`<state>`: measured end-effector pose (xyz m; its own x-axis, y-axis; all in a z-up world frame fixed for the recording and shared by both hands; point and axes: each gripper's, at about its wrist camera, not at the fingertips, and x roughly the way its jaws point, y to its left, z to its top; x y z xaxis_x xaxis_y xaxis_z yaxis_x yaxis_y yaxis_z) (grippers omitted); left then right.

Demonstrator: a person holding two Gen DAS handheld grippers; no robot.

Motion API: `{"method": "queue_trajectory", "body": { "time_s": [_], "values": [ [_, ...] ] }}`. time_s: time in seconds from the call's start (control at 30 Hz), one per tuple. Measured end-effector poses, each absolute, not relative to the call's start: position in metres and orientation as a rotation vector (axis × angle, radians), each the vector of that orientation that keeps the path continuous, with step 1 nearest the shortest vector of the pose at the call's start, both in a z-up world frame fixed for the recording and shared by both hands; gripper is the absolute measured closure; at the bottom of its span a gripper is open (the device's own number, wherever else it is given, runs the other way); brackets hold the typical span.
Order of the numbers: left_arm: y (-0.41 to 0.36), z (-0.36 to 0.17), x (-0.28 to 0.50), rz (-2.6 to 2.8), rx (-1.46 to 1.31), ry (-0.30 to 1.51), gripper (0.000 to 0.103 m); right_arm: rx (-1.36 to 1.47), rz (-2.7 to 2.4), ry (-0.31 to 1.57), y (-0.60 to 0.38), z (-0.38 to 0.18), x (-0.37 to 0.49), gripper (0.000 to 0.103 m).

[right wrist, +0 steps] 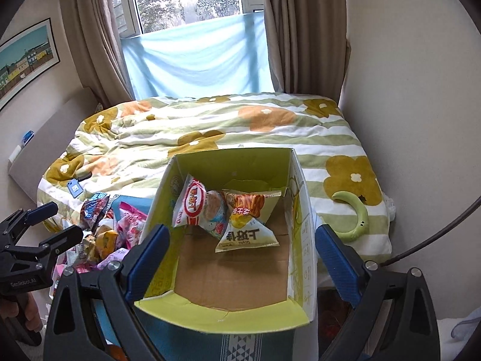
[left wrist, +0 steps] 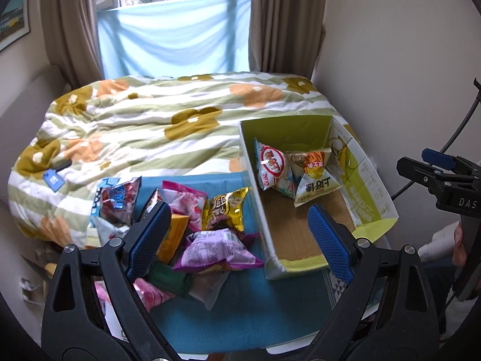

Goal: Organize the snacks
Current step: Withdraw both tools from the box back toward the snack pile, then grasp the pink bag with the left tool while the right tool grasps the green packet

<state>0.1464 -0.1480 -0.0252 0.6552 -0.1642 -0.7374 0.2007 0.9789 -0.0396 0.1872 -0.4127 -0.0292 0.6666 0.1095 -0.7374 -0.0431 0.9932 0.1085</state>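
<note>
A heap of snack bags lies on a blue cloth: a purple bag, a gold bag, a pink bag and a red-and-blue bag. Right of the heap stands an open cardboard box with a green lining. Inside lie a red-and-white bag and a yellow-orange bag. My left gripper hangs open above the heap's right side and the box's near corner. My right gripper is open over the box, holding nothing; the red-and-white bag and yellow-orange bag lie below it.
The cloth and box rest on a bed with a flowered duvet. A green crescent-shaped object lies right of the box, and a blue card lies left of the heap. A wall runs close along the right, with curtains and a window behind.
</note>
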Motion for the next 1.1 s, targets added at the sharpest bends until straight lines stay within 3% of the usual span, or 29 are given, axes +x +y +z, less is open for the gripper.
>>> {"method": "queue_trajectory", "body": {
  "time_s": [0.5,1.1],
  "values": [
    [-0.022,-0.04,0.057,0.016,-0.043,0.87,0.011,0.129,0.267,0.804,-0.337,-0.037,0.111,0.007],
    [0.048,-0.144,0.125,-0.278,0.123,1.07,0.011,0.145,0.311,0.955,-0.2,-0.136,0.122,0.007]
  ]
}}
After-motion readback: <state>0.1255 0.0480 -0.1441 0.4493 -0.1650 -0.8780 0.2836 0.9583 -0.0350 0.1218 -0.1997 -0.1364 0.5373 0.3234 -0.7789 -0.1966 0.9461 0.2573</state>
